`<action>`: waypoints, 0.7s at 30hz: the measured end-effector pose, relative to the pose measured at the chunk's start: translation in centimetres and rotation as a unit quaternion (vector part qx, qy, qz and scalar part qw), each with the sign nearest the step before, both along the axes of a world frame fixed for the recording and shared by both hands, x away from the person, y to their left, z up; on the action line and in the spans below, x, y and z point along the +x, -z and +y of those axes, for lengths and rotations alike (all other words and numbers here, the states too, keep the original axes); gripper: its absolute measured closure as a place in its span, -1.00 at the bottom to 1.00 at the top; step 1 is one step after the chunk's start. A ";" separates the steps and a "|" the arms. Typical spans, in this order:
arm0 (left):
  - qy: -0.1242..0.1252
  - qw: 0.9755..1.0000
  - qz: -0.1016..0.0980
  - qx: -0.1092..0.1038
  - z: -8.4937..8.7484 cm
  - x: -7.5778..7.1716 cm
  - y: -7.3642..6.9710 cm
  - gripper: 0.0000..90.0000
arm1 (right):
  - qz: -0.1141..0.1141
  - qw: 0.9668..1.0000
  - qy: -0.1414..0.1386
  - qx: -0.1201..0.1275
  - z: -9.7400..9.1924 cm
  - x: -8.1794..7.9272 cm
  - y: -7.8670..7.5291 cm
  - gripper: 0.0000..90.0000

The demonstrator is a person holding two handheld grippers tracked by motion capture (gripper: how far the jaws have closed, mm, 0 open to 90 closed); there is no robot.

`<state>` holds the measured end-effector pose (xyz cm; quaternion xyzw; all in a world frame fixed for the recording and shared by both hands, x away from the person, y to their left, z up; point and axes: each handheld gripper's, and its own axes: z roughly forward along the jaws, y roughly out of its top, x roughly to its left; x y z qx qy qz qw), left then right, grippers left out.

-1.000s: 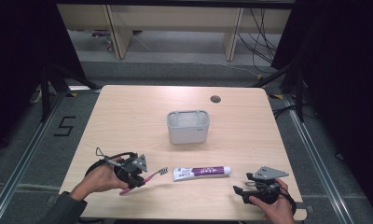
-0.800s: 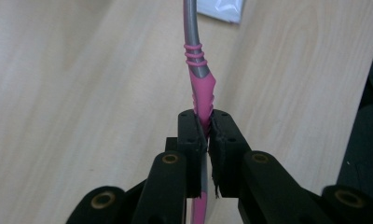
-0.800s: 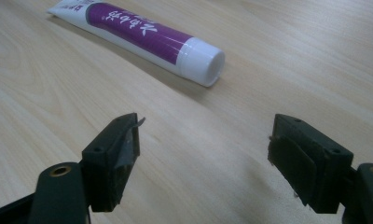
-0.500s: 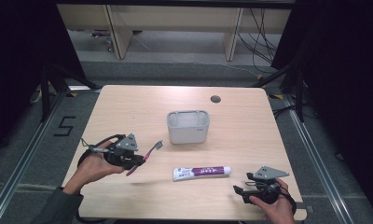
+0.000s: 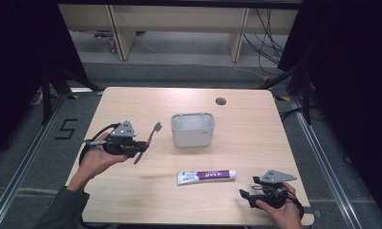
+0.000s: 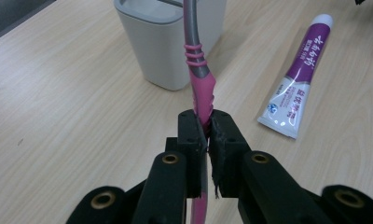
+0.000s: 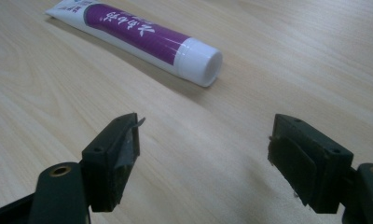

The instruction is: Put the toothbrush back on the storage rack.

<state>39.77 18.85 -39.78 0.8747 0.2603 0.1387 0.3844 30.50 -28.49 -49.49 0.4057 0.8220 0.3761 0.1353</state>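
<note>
My left gripper [image 5: 137, 146] [image 6: 207, 126] is shut on the pink handle of a pink and grey toothbrush [image 5: 148, 140] [image 6: 197, 70], lifted above the table's left side. The brush head points toward the grey cup [image 5: 192, 129] [image 6: 166, 42] at the middle of the table. A white and purple toothpaste tube [image 5: 206, 176] [image 6: 296, 79] [image 7: 133, 32] lies flat in front of the cup. Near the front right corner my right gripper [image 5: 246, 195] [image 7: 203, 154] stands open just above the wood, its jaws wide apart with nothing between them, the tube's cap a little ahead.
The light wooden table [image 5: 256, 143] has a small dark round hole [image 5: 220, 101] near its far edge. Metal frame rails [image 5: 323, 162] run along both sides of the table, and shelving [image 5: 179, 28] and cables stand behind it.
My left gripper has lifted the toothbrush off the table and carried it up and away from the front edge, toward the cup. The right gripper has stayed where it was.
</note>
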 end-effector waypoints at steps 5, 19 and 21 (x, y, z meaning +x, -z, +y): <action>-0.029 0.999 -0.018 -0.028 0.8 1.0 -0.5 0.84 | -0.008 1.000 -0.003 -0.005 -0.1 0.1 0.0 -0.44; -0.071 0.993 -0.038 -0.088 0.7 2.3 -0.6 0.84 | -0.007 1.000 -0.003 -0.006 -0.1 0.1 0.0 -0.44; -0.073 0.993 -0.043 -0.084 0.7 2.6 -0.6 0.84 | -0.008 1.000 -0.003 -0.005 -0.1 0.1 0.0 -0.44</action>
